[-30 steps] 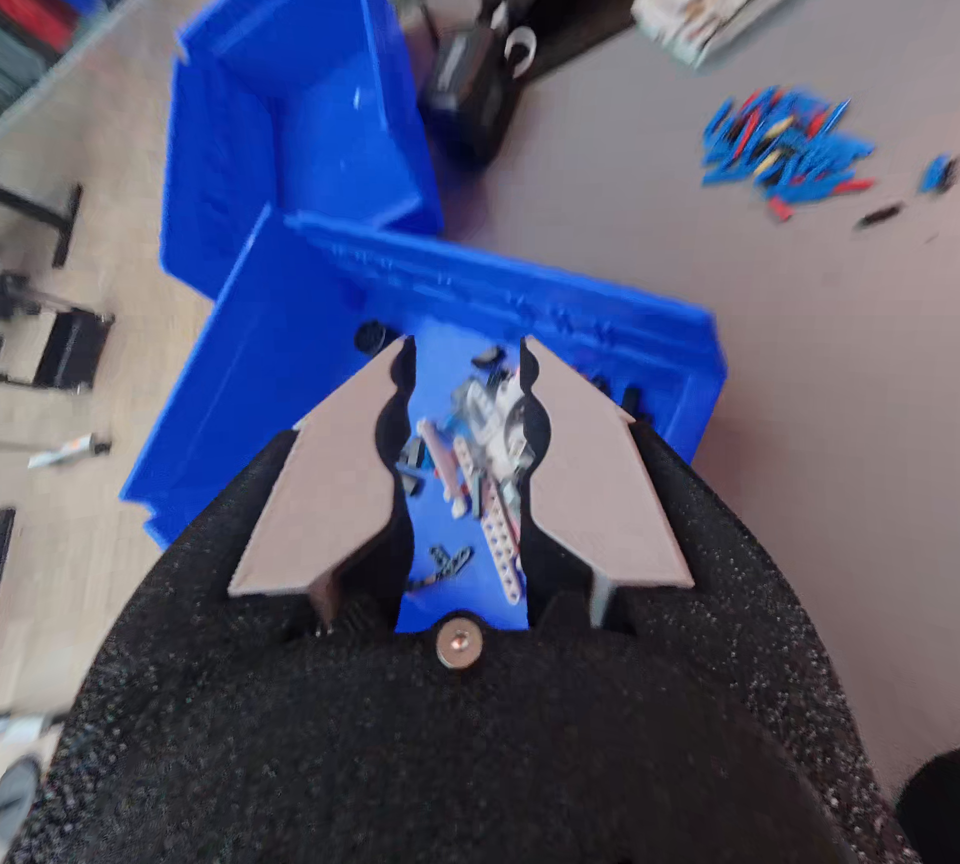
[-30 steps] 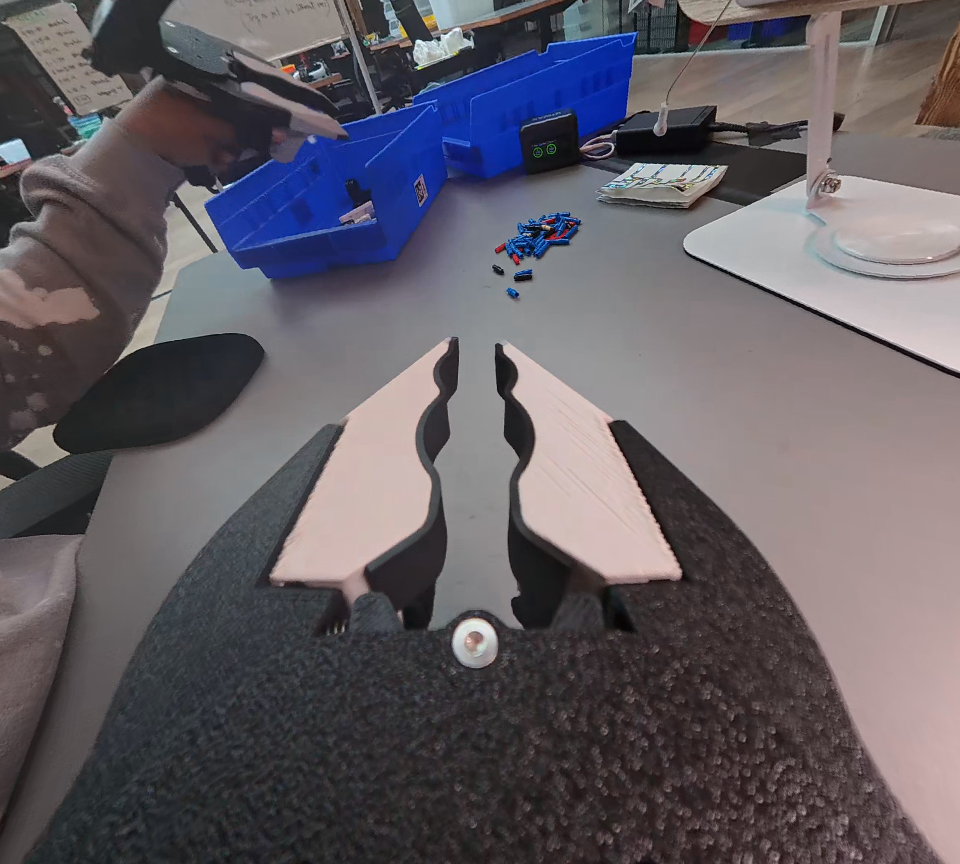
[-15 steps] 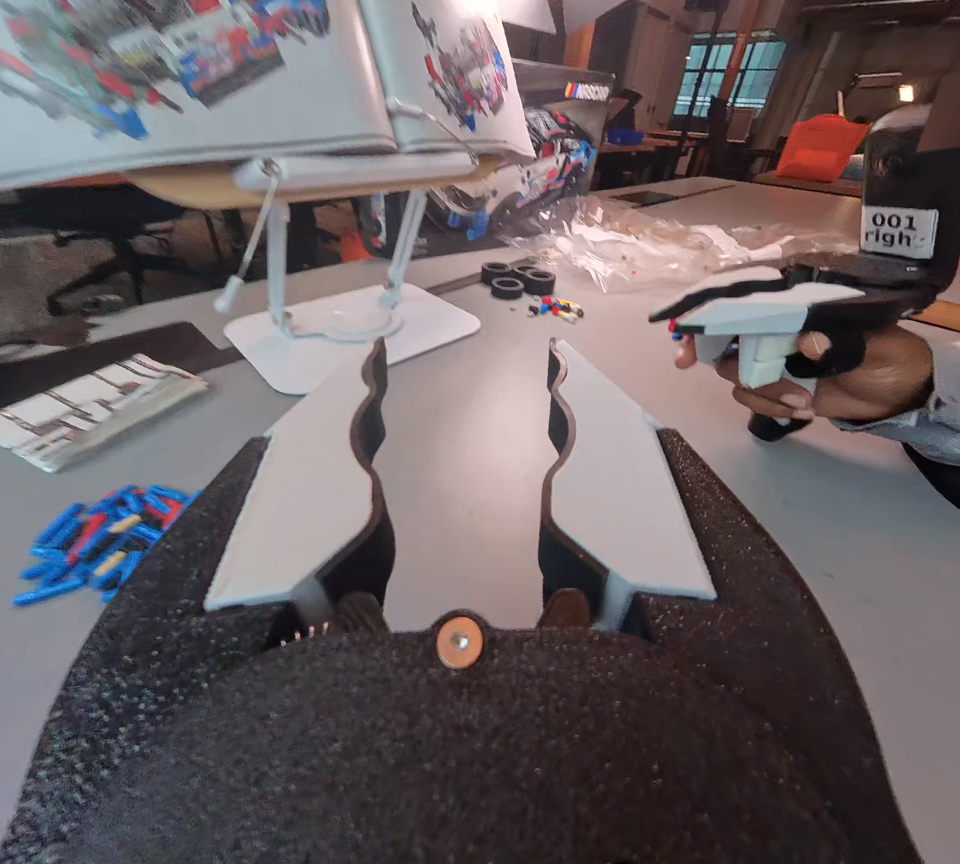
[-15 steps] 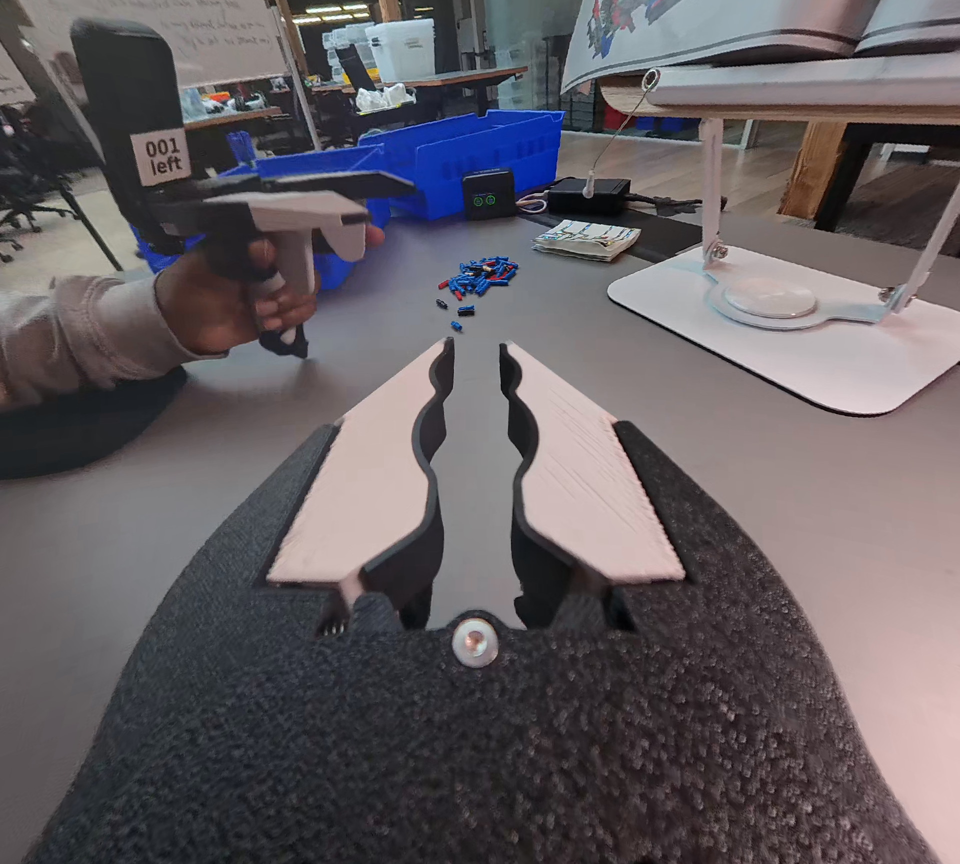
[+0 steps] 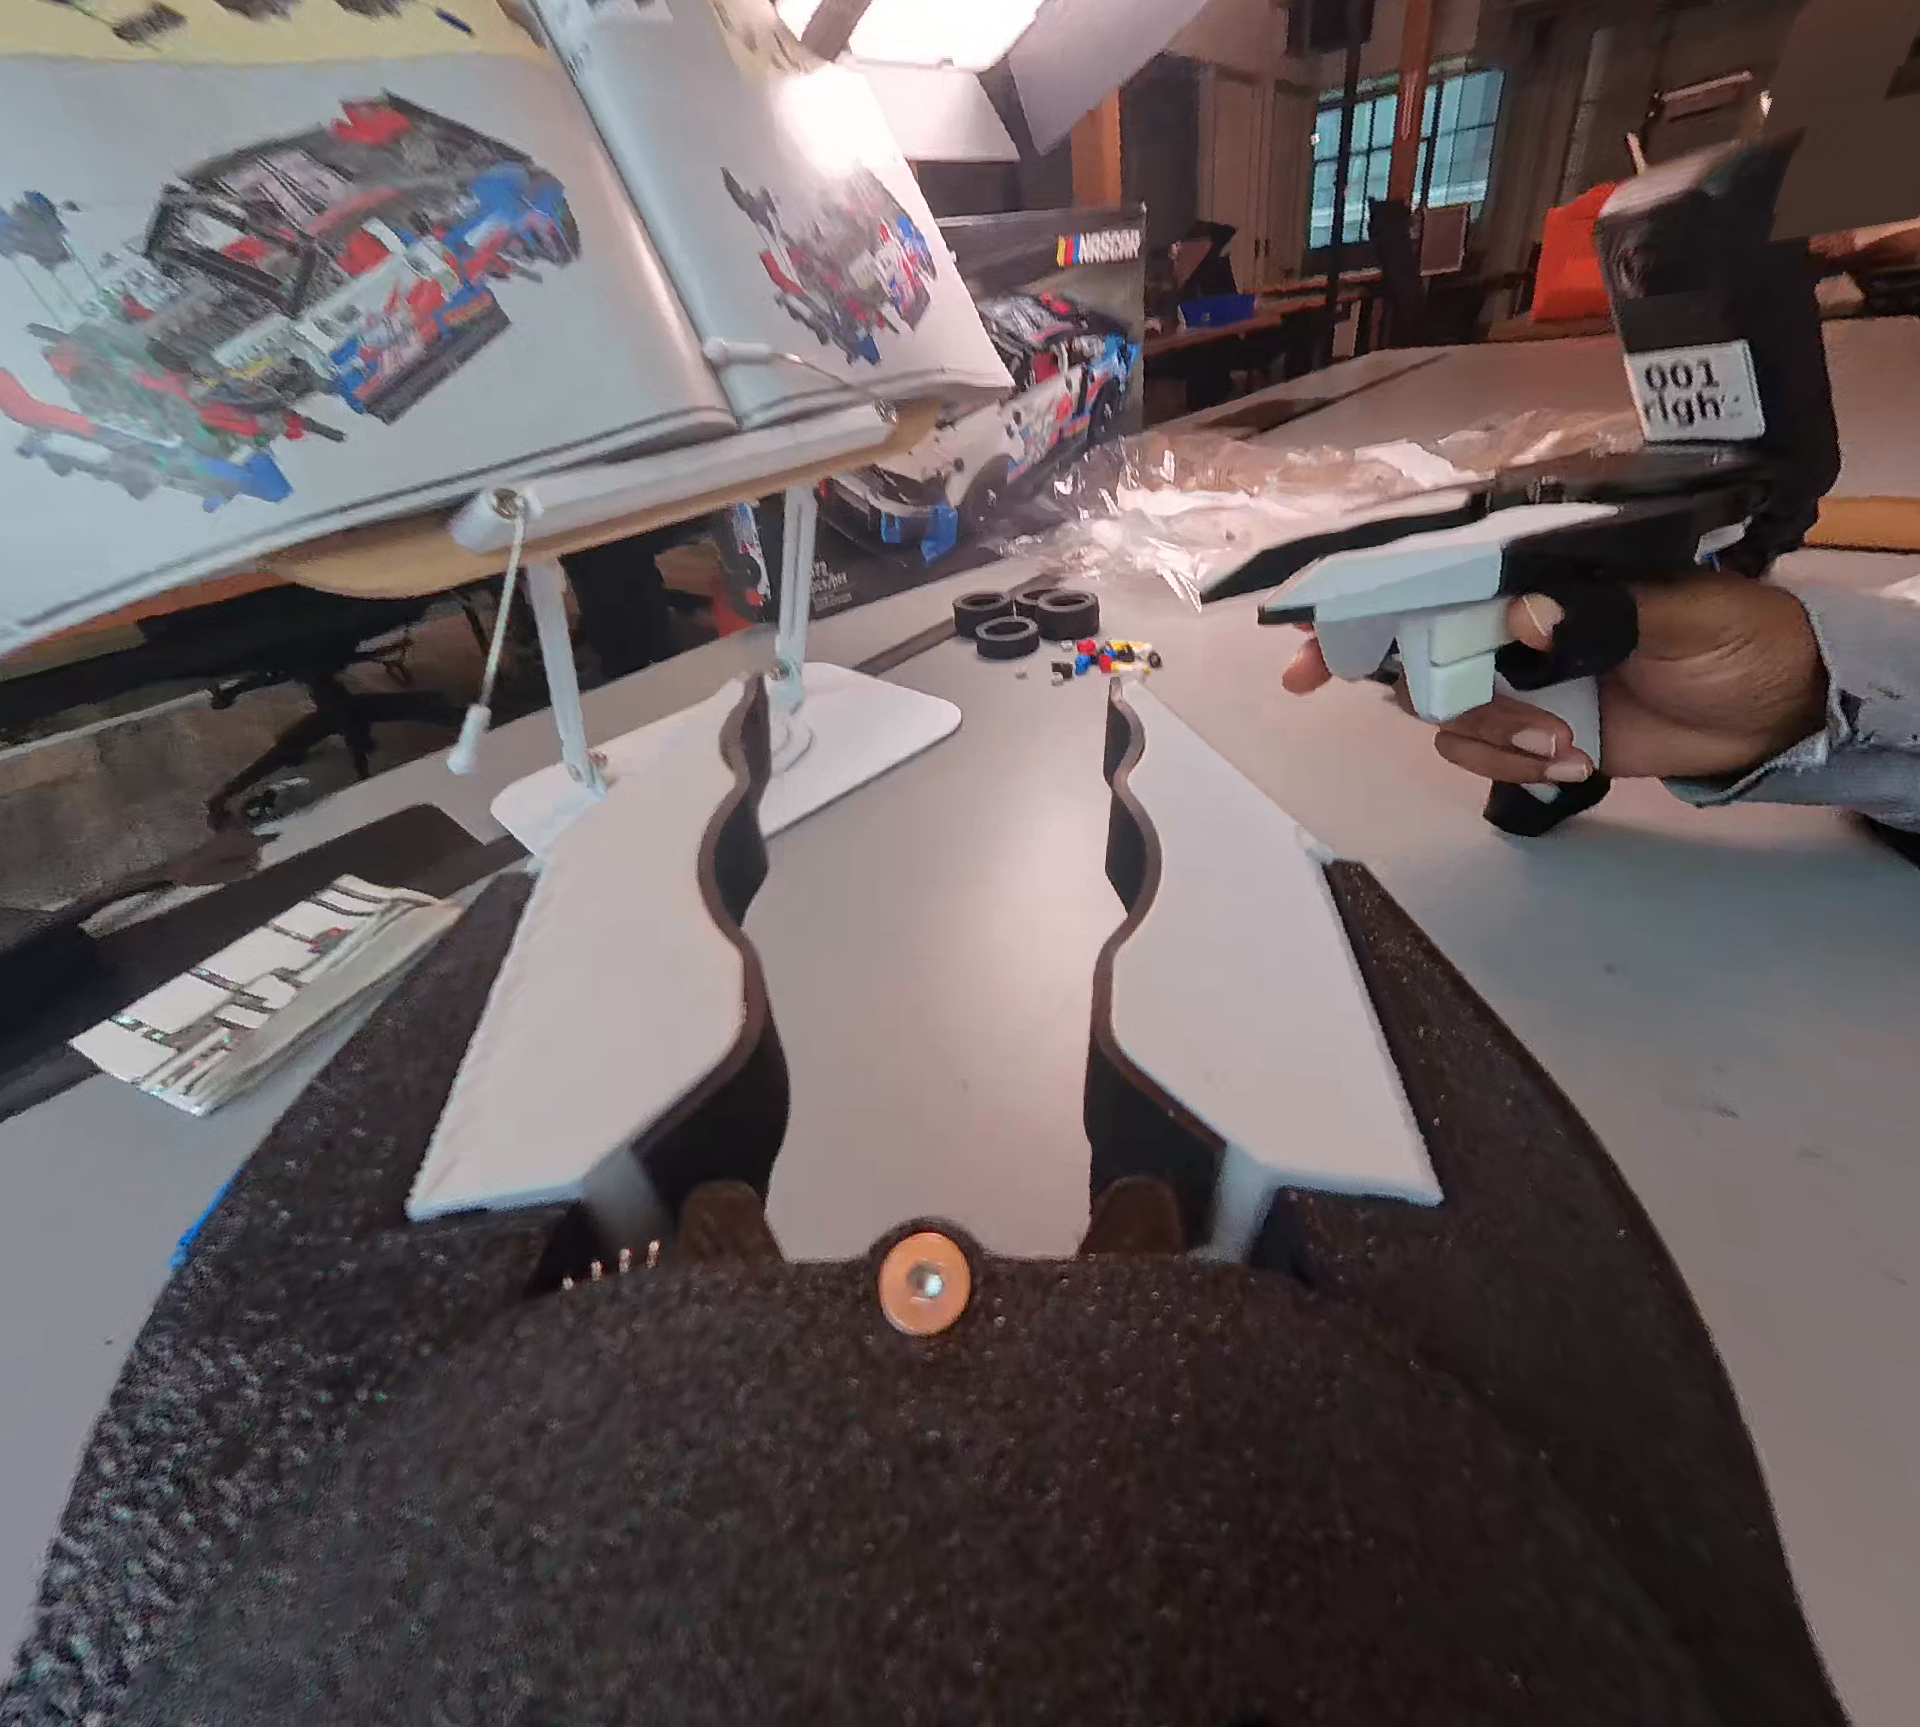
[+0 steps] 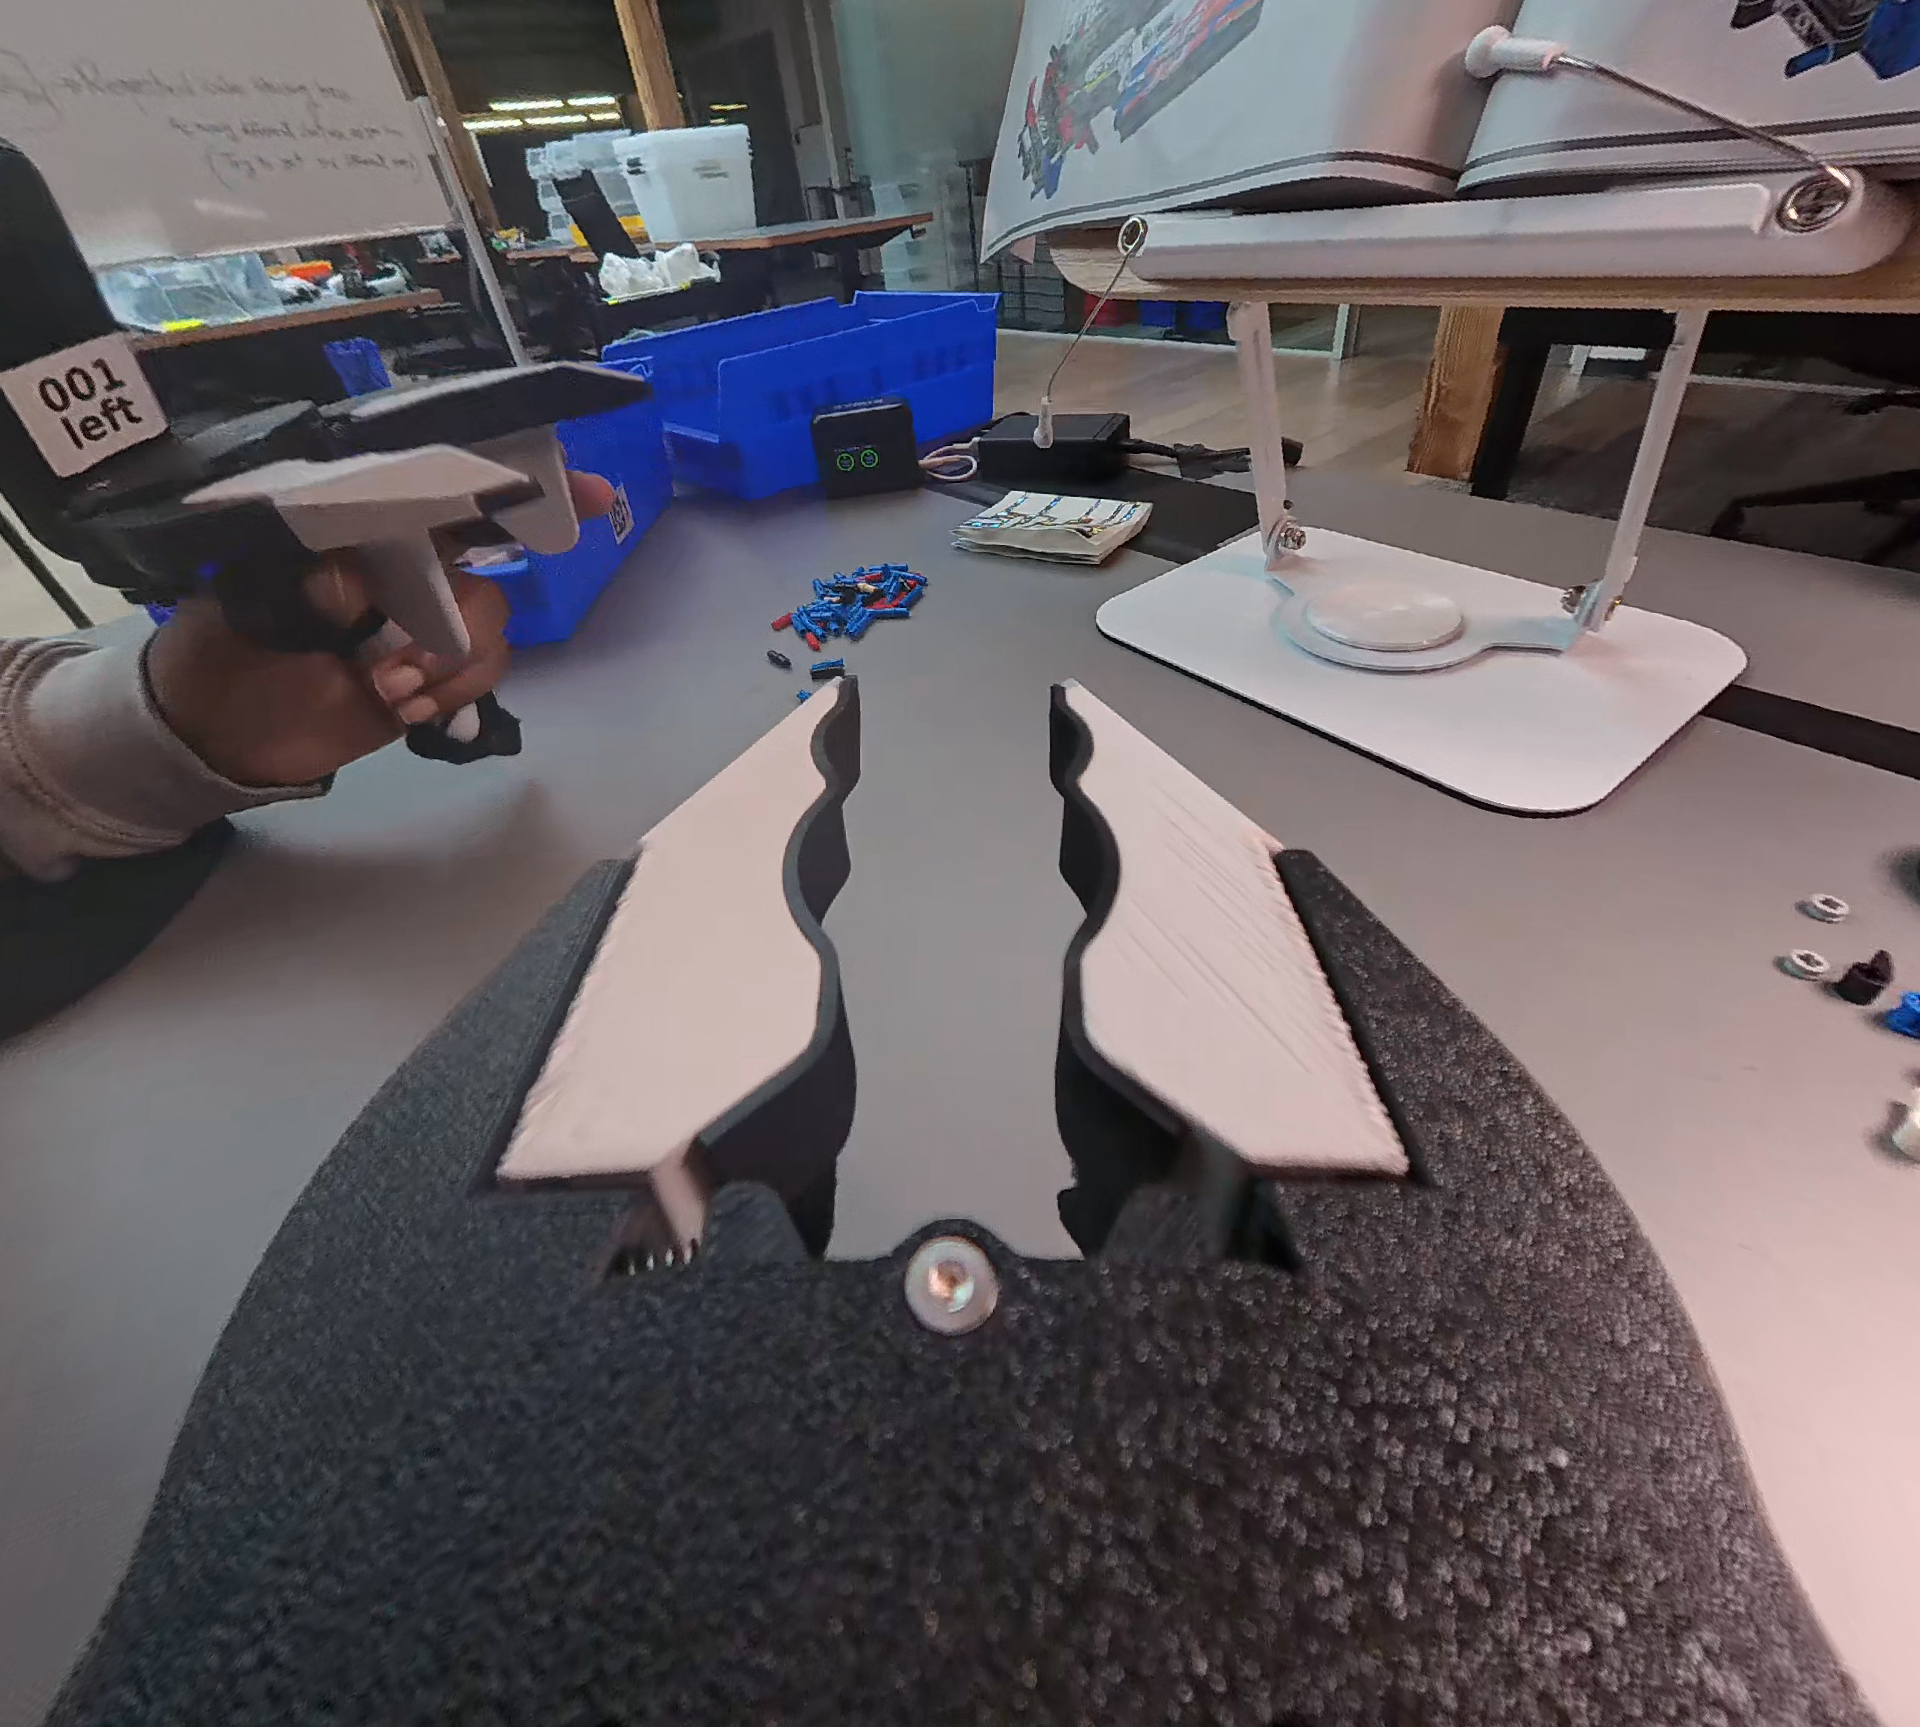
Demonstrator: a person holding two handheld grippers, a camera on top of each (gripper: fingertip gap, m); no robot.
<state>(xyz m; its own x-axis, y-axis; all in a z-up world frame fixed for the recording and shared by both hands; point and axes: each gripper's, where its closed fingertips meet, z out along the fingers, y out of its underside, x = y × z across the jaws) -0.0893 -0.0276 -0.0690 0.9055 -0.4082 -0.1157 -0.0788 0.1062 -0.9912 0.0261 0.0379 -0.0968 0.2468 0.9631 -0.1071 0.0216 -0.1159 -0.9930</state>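
Note:
My left gripper [image 5: 930, 701] is open and empty, level a little above the grey table [image 5: 1558, 1002]. It points at several black tyres [image 5: 1023, 617] and a small heap of coloured bricks [image 5: 1107, 659]. My right gripper [image 6: 954, 701] is open and empty, low over the table, pointing at a pile of blue and red pins [image 6: 852, 602]. Each gripper shows in the other's view, held in a hand: the right one [image 5: 1236, 602] at the right, the left one [image 6: 603, 462] at the left.
A white book stand [image 6: 1423, 669] holds an open instruction book [image 5: 312, 275]. Blue bins [image 6: 831, 389], a black device [image 6: 862, 446] and a folded booklet [image 6: 1049, 524] lie beyond. Small loose parts [image 6: 1849, 971] sit at the right. Clear plastic bags [image 5: 1299, 482] and a car box [image 5: 1039, 389] stand behind.
My left gripper swung away from above the blue bin down to table level and opened wider. My right gripper's jaws have also opened wider and it turned slightly right.

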